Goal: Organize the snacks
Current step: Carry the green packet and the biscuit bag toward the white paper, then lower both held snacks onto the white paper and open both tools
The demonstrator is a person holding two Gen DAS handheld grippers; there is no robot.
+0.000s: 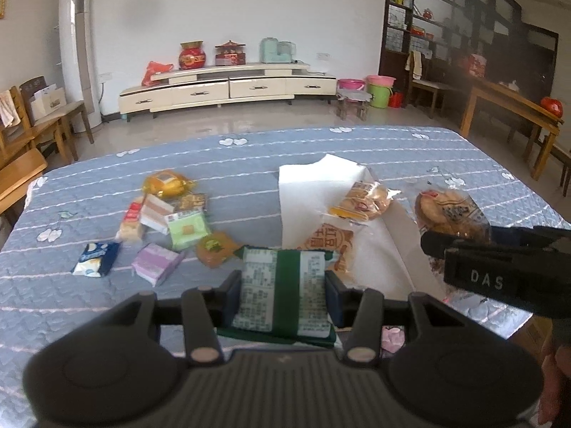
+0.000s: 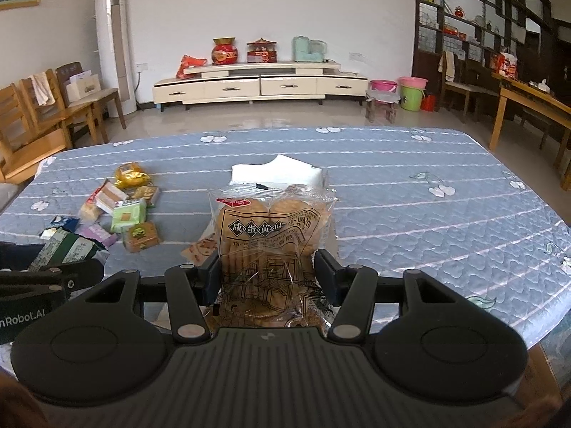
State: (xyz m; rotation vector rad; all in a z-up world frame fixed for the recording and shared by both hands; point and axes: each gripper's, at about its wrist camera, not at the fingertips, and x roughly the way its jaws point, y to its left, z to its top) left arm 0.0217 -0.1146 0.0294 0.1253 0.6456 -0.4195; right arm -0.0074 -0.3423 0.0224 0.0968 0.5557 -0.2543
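My left gripper (image 1: 282, 285) is clamped on a green packet (image 1: 283, 281), its long axis pointing away from me. My right gripper (image 2: 266, 274) is clamped on a biscuit bag (image 2: 273, 235), which stands upright between the pads, also lengthwise away from me.

The white bag (image 1: 307, 192) lies open on the table (image 1: 410, 149), just ahead of both grippers, to the right of my left one and straight ahead of my right one, which looks nearer to its mouth. A bun (image 1: 360, 196) and a cake (image 1: 333, 246) lie on it; I cannot tell if they are inside.

The loose snacks (image 1: 171, 224) lie at the left, apart from the white bag.
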